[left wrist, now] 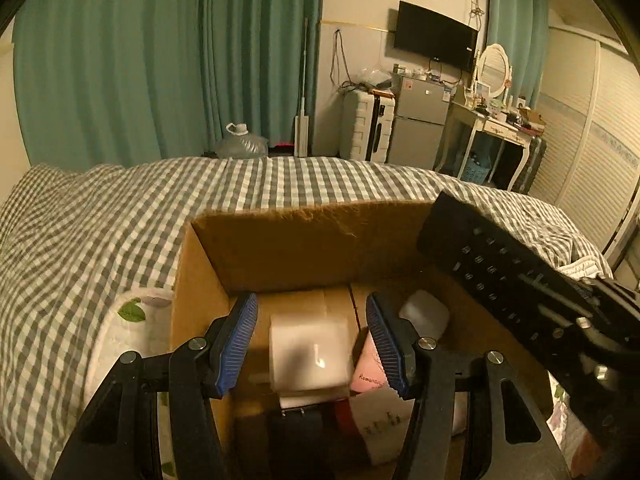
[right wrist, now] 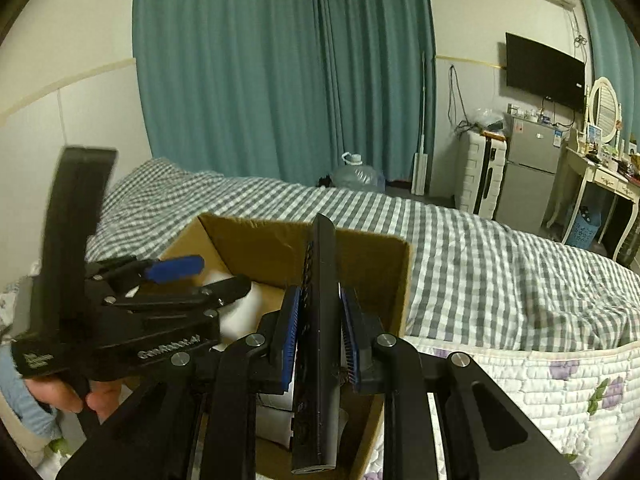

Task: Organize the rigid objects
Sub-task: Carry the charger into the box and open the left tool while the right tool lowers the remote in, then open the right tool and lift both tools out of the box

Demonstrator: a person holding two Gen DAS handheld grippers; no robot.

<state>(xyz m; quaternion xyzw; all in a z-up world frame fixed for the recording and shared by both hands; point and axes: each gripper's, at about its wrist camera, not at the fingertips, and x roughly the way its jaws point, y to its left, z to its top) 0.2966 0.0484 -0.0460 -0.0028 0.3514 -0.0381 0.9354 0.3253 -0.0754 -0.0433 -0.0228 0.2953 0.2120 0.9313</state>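
Observation:
A brown cardboard box (left wrist: pixel 288 244) stands on the bed and also shows in the right wrist view (right wrist: pixel 376 264). My left gripper (left wrist: pixel 312 340) is open over the box, its blue pads apart above a white cube-shaped object (left wrist: pixel 308 354) that lies free inside. A pink box (left wrist: pixel 366 372) and another white item (left wrist: pixel 424 314) lie in the box beside it. My right gripper (right wrist: pixel 318 326) is shut on a black remote control (right wrist: pixel 320 320), held edge-on over the box's right side. The remote shows at the right in the left wrist view (left wrist: pixel 504 264). The left gripper also appears in the right wrist view (right wrist: pixel 176 272).
The bed has a grey-white checked cover (left wrist: pixel 100 216) and a quilted floral mattress side (right wrist: pixel 540 380). Beyond it are teal curtains (left wrist: pixel 160 60), a water jug (left wrist: pixel 240 144), a white suitcase (left wrist: pixel 366 124), a small fridge (left wrist: pixel 420 120) and a dressing table (left wrist: pixel 496 124).

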